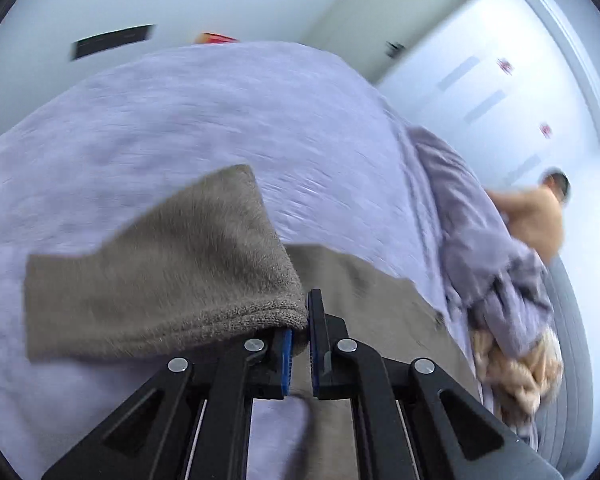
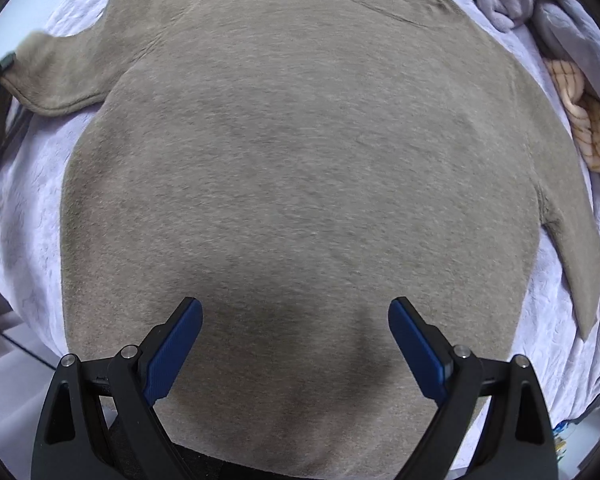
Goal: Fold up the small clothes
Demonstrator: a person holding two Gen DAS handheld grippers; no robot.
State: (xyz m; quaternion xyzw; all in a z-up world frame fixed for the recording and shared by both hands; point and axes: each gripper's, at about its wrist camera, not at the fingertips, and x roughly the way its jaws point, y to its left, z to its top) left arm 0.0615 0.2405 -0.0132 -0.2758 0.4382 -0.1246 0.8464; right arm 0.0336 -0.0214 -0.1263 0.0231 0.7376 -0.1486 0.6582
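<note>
Where the left gripper pinches the sweater, motion blurs its sleeve.

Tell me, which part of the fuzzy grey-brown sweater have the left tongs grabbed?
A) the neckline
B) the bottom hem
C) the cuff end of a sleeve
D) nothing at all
C: in the left wrist view the left tongs are shut on the ribbed cuff of the fuzzy grey-brown sweater, its sleeve lifted off the lilac blanket.

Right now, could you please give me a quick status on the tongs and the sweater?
Left tongs shut on sleeve cuff, lifted. Right tongs open, hovering over taupe sweater, spread flat on lavender blanket. Clothes pile beside, not blocking.
</note>
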